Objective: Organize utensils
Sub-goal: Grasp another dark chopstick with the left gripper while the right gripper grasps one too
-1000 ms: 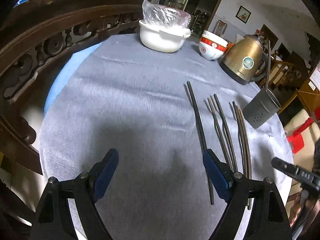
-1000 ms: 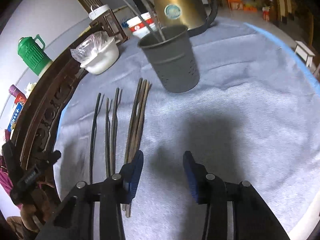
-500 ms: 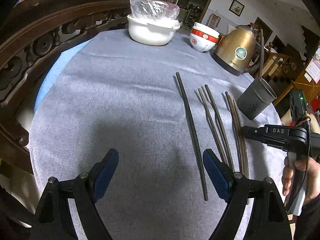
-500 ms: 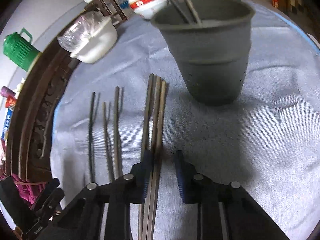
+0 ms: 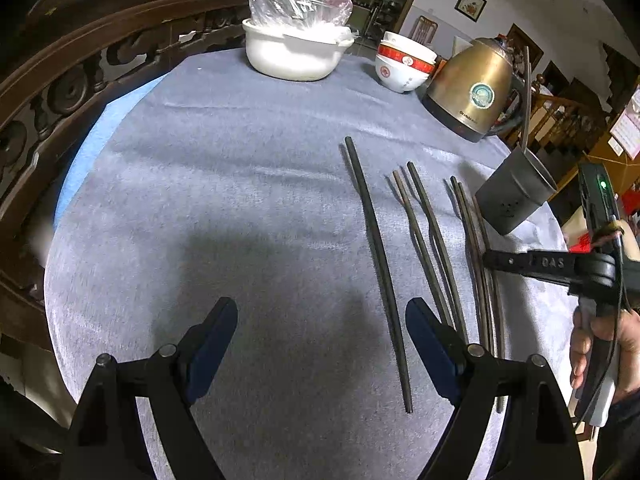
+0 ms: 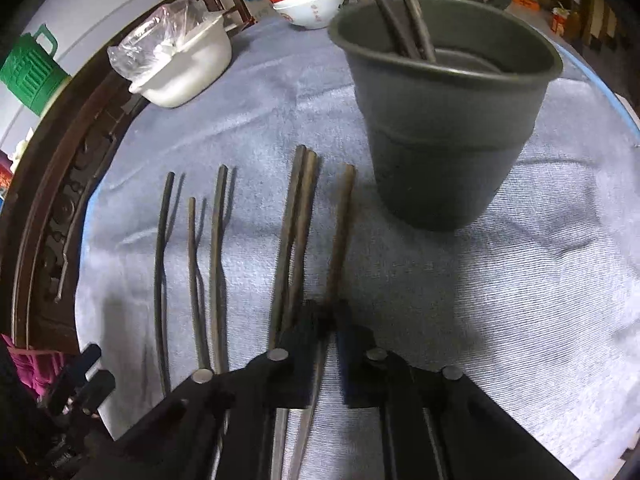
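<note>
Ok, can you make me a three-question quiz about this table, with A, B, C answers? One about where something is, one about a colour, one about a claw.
1. Where does the dark grey plastic cup stand? A on the grey tablecloth; B on a shelf; C in a drawer.
2. What colour is the metal kettle? A blue; B pink; C gold.
3. The right claw is: A wide open; B shut on a brown wooden chopstick; C holding a spoon.
Answers: 1 A, cloth lies under it; 2 C, its body shines gold; 3 B, the stick runs between its closed pads.
</note>
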The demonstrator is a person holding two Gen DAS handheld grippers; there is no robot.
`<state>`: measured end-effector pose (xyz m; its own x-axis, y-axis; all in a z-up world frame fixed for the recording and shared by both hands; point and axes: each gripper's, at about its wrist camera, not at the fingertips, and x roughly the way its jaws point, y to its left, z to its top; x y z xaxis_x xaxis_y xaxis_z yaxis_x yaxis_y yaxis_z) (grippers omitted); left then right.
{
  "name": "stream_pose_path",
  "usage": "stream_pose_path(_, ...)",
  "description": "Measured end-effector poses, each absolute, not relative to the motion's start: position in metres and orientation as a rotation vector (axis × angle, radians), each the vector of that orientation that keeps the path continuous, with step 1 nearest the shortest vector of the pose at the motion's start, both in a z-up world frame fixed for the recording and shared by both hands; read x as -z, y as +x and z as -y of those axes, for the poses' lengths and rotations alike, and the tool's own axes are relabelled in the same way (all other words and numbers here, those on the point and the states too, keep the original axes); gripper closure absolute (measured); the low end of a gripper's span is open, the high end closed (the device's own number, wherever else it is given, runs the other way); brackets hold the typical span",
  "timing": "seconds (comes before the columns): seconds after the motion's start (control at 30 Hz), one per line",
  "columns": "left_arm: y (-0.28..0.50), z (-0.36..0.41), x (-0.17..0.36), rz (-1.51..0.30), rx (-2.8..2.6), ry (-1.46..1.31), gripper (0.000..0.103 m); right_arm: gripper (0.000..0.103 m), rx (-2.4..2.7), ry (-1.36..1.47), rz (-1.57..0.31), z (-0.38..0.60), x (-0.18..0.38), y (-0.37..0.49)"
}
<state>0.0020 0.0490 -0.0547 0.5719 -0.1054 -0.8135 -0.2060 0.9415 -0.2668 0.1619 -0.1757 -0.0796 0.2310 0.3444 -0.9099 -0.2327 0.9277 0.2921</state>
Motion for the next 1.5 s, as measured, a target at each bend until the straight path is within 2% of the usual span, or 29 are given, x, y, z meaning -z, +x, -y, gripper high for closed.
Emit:
stream_pose_path(0.23,0.037,-0.042,0.055,-1.046,-0.059,-0.357,0.018,0.096,-0.422,0.05,-1.293,0.19,0.08,0.154)
stream_pose_path(0.4,0.072,-0.029,0.057,-1.118,-0.051,-0.356,0.032,0.096,-0.44,0.069,-1.284,0.196,0.082,0.152)
stream_pose_path(0.47,0.085,-0.024,0.061,-1.15,-0.067,-0.342,0.042,0.096,-0.448,0.084,-1.282,0.201,0.082,0.152)
stream_pose_path(0.53,0.097,-0.02,0.07,-1.202,-0.073,-0.34,0.057,0.095,-0.451,0.094,-1.28,0.203,0.083,0.152)
stream_pose_path(0.57,0.099,-0.016,0.068,-1.189,-0.087,-0.311,0.06,0.095,-0.452,0.094,-1.279,0.204,0.082,0.151)
stream_pose_path(0.6,0.101,-0.014,0.069,-1.199,-0.075,-0.3,0.085,0.096,-0.453,0.088,-1.28,0.204,0.082,0.151)
stream_pose_path(0.63,0.102,-0.012,0.072,-1.227,-0.045,-0.303,0.096,0.096,-0.454,0.084,-1.28,0.201,0.082,0.151)
stream_pose_path(1.0,0.053,-0.027,0.079,-1.252,0.023,-0.453,0.097,0.095,-0.474,0.157,-1.311,0.215,0.085,0.135)
stream_pose_path(1.07,0.056,-0.028,0.079,-1.269,0.03,-0.483,0.092,0.094,-0.473,0.168,-1.322,0.216,0.086,0.138)
stream_pose_path(1.17,0.068,-0.026,0.069,-1.256,0.017,-0.44,0.063,0.094,-0.457,0.167,-1.361,0.215,0.085,0.146)
stream_pose_path(1.2,0.071,-0.025,0.065,-1.244,0.01,-0.429,0.059,0.094,-0.445,0.158,-1.36,0.214,0.083,0.149)
stream_pose_path(1.5,0.114,-0.03,0.067,-1.305,-0.032,-0.3,0.057,0.093,-0.392,0.063,-1.381,0.186,0.082,0.179)
